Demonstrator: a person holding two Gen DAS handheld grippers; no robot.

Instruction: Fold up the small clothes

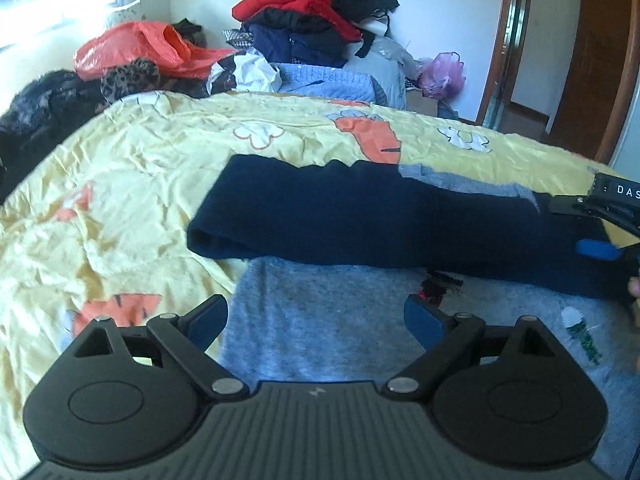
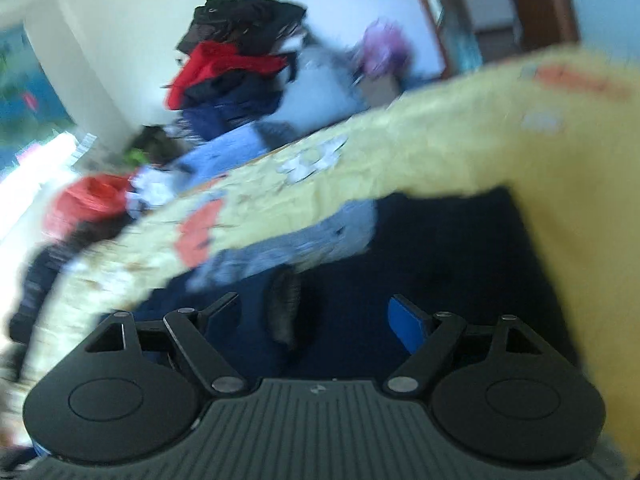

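Left gripper point(image 1: 316, 320) jaws apart, empty, over grey garment point(image 1: 320, 332) on yellow bedspread point(image 1: 120, 184); navy sleeve point(image 1: 360, 216) folded across it. Right gripper point(image 2: 316, 320) jaws apart, nothing clamped, above navy fabric. Clothes pile point(image 1: 312, 12) behind bed

The left gripper point(image 1: 316, 318) has a matte black body with a ribbed grey plate at its base, stamped with a small pale logo. Two round black housings flank it, each with a shallow oval recess. Black linkage arms pivot on silver rivets and carry blue pads point(image 1: 422, 322) (worn-looking at the edges). The right gripper point(image 2: 316, 314) matches it; white letters "DAS" show on its side.
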